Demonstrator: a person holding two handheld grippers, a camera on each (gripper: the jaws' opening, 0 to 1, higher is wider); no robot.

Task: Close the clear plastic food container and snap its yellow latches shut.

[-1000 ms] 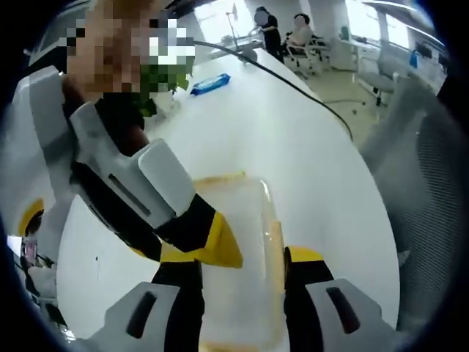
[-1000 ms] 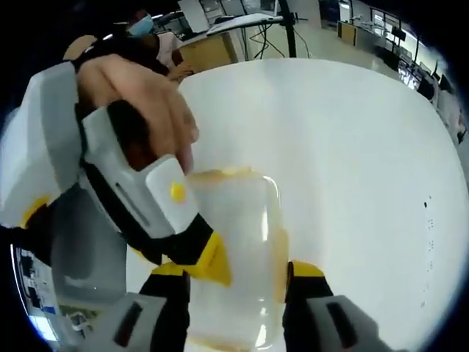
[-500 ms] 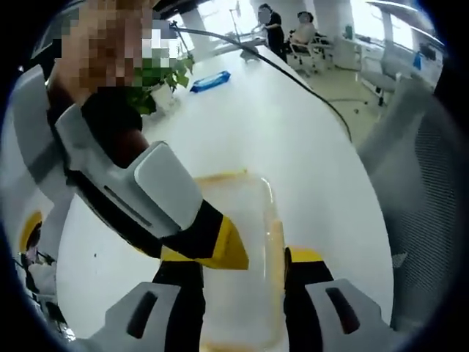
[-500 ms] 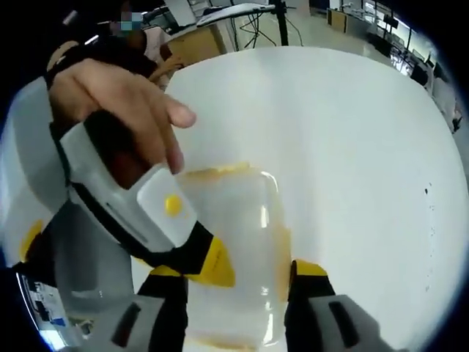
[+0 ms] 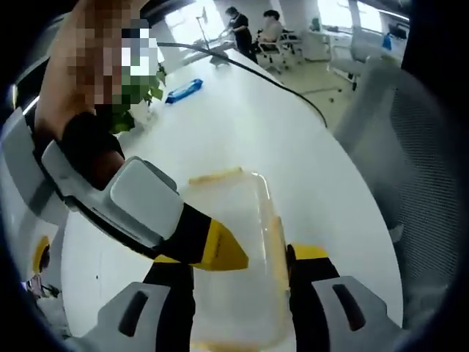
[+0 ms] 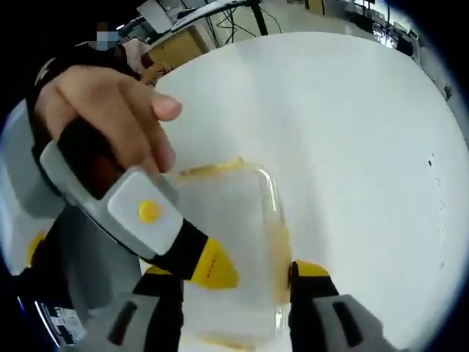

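Note:
The clear plastic container (image 5: 236,213) lies flat on the white table (image 5: 242,132) with its lid on. Yellow strips run along its far edge (image 5: 216,176) and right edge (image 5: 275,236). My left gripper (image 5: 239,261) is open, one jaw on each side of the container's near end. The right gripper (image 5: 220,251) reaches in from the left, its yellow tip over the lid. In the right gripper view the container (image 6: 229,213) sits between the open jaws of my right gripper (image 6: 236,273). There the left gripper (image 6: 214,268), held by a hand (image 6: 110,103), has its tip over the lid.
A potted plant (image 5: 139,88), a blue packet (image 5: 183,89) and a black cable (image 5: 253,67) lie on the far part of the table. A grey mesh chair (image 5: 414,147) stands at the right edge. People sit at desks (image 5: 253,29) behind.
Both views have shifted a little. The other gripper looms larger in each view. Its yellow tip stays over the lid's near left part, and the container has not moved.

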